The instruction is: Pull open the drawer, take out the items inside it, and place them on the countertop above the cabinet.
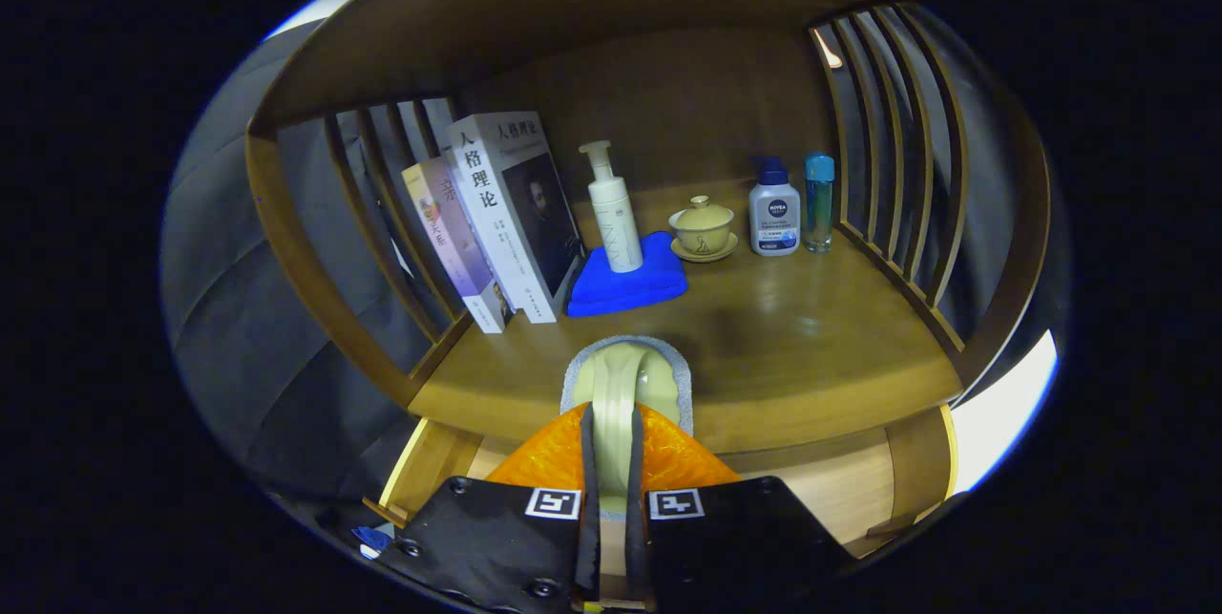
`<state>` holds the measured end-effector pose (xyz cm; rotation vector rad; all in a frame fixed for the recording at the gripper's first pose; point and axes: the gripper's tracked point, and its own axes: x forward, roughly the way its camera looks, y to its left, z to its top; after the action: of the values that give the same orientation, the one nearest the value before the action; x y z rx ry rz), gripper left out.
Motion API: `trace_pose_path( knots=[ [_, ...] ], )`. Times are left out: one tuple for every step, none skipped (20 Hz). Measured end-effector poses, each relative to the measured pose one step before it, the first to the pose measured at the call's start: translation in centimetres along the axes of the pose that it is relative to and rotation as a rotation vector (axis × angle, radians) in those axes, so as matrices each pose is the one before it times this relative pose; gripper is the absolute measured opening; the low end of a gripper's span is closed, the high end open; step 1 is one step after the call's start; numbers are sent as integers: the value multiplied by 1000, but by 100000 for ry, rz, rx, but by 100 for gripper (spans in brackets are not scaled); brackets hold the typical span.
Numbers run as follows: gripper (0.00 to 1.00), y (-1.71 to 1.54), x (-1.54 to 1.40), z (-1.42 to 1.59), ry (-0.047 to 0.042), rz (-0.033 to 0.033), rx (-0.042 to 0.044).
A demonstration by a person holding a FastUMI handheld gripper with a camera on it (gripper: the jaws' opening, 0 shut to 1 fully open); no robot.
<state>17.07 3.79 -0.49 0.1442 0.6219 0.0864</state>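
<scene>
My gripper [611, 437] is shut on a pale yellow-green pad with a grey fuzzy rim [625, 375], pinched upright between both fingers. The pad's far end hangs over the front edge of the wooden countertop [811, 347]. I cannot tell whether it touches the wood. Below the countertop and under my fingers, the drawer [840, 490] stands pulled out, with its light wood inside showing on both sides of the fingers.
On the countertop beyond the pad lie a blue cloth [659, 289] with a white pump bottle [614, 213] on it, leaning books [506, 213] at the left, a lidded yellow cup on a saucer [703, 227], a white lotion bottle [773, 213] and a small blue-green bottle [818, 203]. Slatted wooden sides [897, 165] close both ends.
</scene>
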Motion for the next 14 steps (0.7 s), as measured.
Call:
trace_pose_path(
  knots=[
    [12,-232,586,490,94,-809,-190],
    [12,-64,464,444,101,-815,-68],
    [12,-129,577,366,28,-883,636],
    [12,29,505,301,162,-201,560],
    [12,-70,521,110,713,-431,267],
    [12,-154,461,67,714,-874,73],
    [12,-214,554,87,490,-740,-47],
    [13,-101,467,-95,505,-942,-215],
    [14,-231,397,-55,1176,-696,-953],
    [15,-51,409,-75,441,-295,-1205],
    [16,-172,88,171,-448,-136,15],
    [16,83,217,250,-794,-295,797],
    [16,-72,471,298,-869,-478,864],
    [16,-68,398,78,59,-279,827]
  ],
)
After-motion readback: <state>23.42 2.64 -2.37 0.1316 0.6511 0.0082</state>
